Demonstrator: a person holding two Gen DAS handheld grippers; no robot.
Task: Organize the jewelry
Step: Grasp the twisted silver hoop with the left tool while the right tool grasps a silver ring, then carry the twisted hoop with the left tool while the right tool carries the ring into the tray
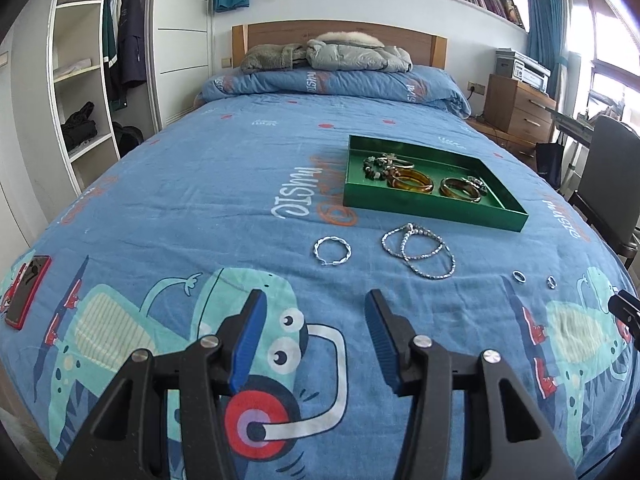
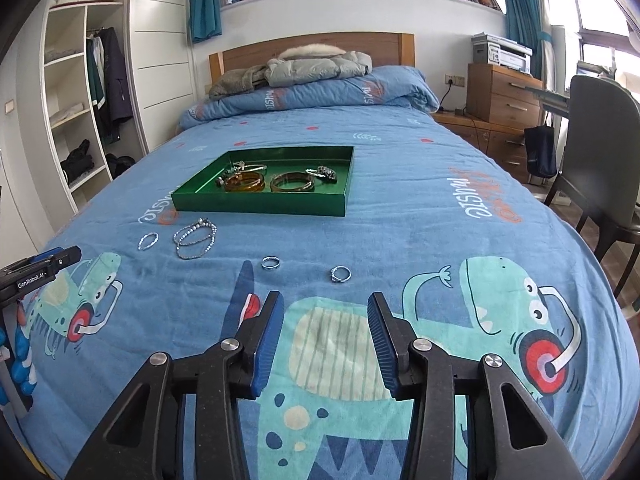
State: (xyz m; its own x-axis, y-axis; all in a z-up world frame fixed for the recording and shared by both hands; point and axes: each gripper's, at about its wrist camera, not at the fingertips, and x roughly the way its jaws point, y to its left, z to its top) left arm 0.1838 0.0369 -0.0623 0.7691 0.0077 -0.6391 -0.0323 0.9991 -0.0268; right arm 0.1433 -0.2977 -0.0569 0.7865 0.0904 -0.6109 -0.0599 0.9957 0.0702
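- Partly done, judging by the layout: green tray (image 1: 434, 206) on the bed (image 1: 200, 200) already holding two amber bangles (image 1: 412, 181) and a dark beaded piece (image 1: 374, 168), plus some silvery bits too small to name
- Left to gather, all loose on the blue cover in front of the tray's near wall: a twisted silver hoop (image 1: 332, 251), a looped silver chain (image 1: 420, 250), and two small rings (image 2: 270, 262) (image 2: 341, 274)
- Left gripper (image 1: 316, 300) fingers spread wide, nothing between them; hoop ahead and nearly in line with the gap, chain ahead and slightly to the right, neither touched
- Right gripper (image 2: 325, 300) fingers apart with only bedcover showing between them, no jewelry gripped; the two rings just beyond the tips, one ahead of the left fingertip, the other nearly in line with the gap
- Tray farther up the bed than every loose piece, well apart from both pairs of fingers
- Red phone (image 1: 26, 292) near the bed's left edge, no part of the sorting as far as can be judged
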